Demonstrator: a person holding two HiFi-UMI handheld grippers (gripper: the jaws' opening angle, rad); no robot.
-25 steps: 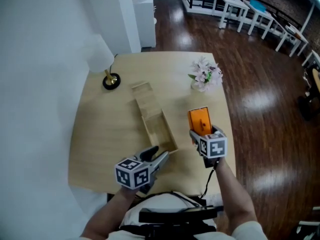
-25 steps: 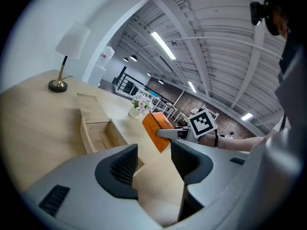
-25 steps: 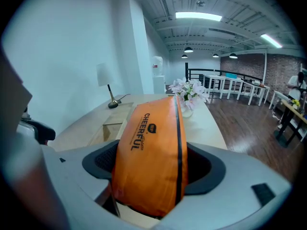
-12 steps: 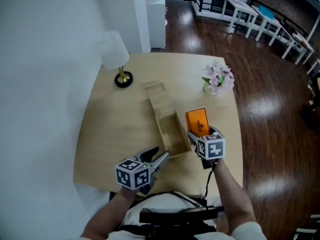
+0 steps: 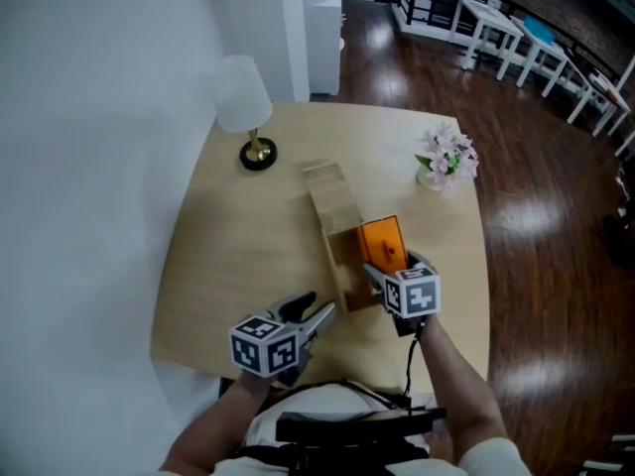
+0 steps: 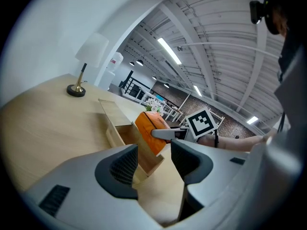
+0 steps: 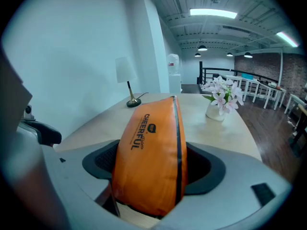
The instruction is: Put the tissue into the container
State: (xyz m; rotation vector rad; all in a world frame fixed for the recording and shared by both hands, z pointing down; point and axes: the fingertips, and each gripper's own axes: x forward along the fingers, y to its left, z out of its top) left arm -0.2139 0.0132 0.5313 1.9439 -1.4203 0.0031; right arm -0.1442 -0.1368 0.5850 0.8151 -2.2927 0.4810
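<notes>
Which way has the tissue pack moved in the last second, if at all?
Yes. The tissue pack has moved left toward the box: before, it was clear of the box's right side; now it overlaps the open end.

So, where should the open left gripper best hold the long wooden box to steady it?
Probably the thin near end wall of the long wooden box, from the near side with the left gripper: it is open-topped there, so one jaw fits inside.

The right tongs (image 5: 388,261) have carried the tissue pack (image 5: 381,236) toward 9 o'clock, now seemingly over the container's (image 5: 333,202) open end.
</notes>
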